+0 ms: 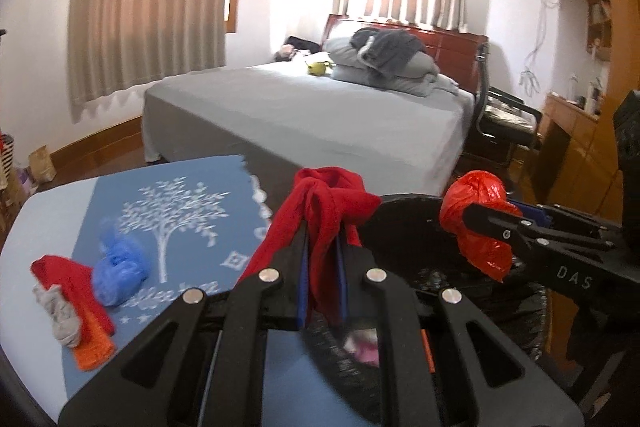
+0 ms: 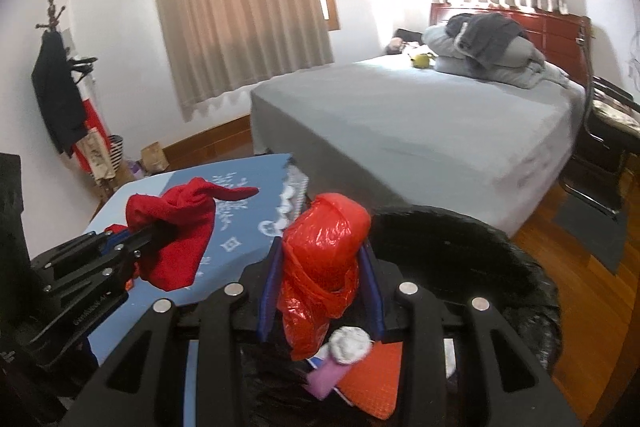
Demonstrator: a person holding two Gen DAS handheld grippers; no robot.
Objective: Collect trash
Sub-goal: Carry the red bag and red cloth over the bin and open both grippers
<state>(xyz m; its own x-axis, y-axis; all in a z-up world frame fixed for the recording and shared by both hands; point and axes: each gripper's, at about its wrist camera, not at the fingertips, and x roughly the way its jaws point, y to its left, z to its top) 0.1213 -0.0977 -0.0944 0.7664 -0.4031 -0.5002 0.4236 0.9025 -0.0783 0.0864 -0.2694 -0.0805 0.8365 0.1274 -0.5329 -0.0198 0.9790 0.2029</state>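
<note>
My left gripper (image 1: 320, 227) is shut on a knotted red cloth (image 1: 328, 203), held at the near rim of a black-lined trash bin (image 1: 416, 215). In the right wrist view the same red cloth (image 2: 176, 227) hangs from the left gripper (image 2: 160, 231) over the blue table. My right gripper (image 2: 320, 247) is shut on a crumpled red plastic bag (image 2: 324, 259) above the bin (image 2: 480, 255); that red bag (image 1: 476, 219) also shows in the left wrist view. On the blue tablecloth (image 1: 192, 203) lie a blue plastic wad (image 1: 120, 271), a grey crumpled scrap (image 1: 60, 315) and a red-orange cloth (image 1: 80, 303).
Inside the bin lie a white paper ball (image 2: 348, 345), an orange mesh piece (image 2: 376, 375) and a purple scrap (image 2: 324, 379). A grey bed (image 1: 312, 111) stands beyond the table, a black chair (image 1: 504, 119) to its right, wooden cabinets (image 1: 580, 131) at far right, a coat rack (image 2: 60, 79) at left.
</note>
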